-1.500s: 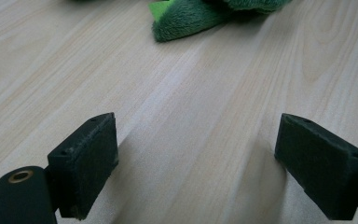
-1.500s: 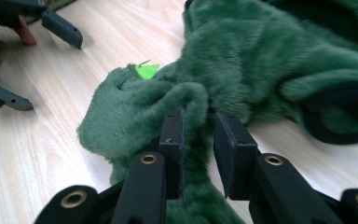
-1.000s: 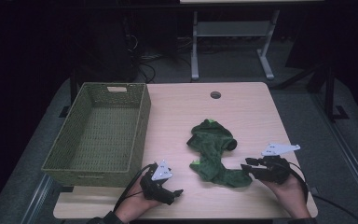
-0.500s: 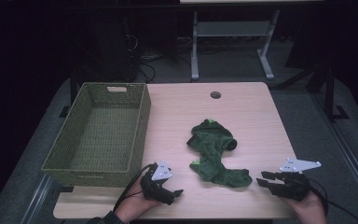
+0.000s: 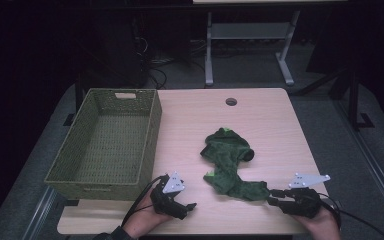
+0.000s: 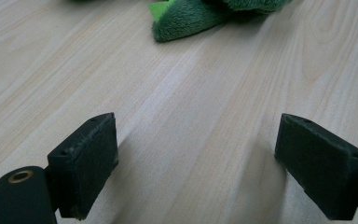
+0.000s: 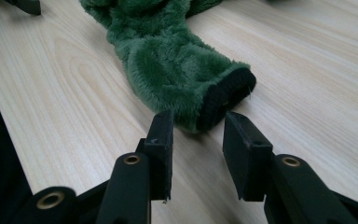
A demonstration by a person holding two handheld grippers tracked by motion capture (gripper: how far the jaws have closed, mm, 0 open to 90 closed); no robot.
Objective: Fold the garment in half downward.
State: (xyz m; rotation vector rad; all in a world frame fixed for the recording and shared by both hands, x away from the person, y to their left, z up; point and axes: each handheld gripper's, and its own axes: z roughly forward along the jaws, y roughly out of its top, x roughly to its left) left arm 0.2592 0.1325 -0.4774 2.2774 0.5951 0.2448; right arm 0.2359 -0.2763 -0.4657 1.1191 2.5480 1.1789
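Basket (image 5: 105, 145) on table (image 5: 270, 115) at left, plush toy (image 5: 230, 162) right of it

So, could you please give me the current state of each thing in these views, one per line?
Green plush toy: lying limp on the table, dark-rimmed end toward the right gripper.
Wicker basket: upright, empty.
Left gripper: open, nothing between the jaws.
Right gripper: part open, jaws at the toy's dark-rimmed end, not clamped.
Table: bears the basket and toy.
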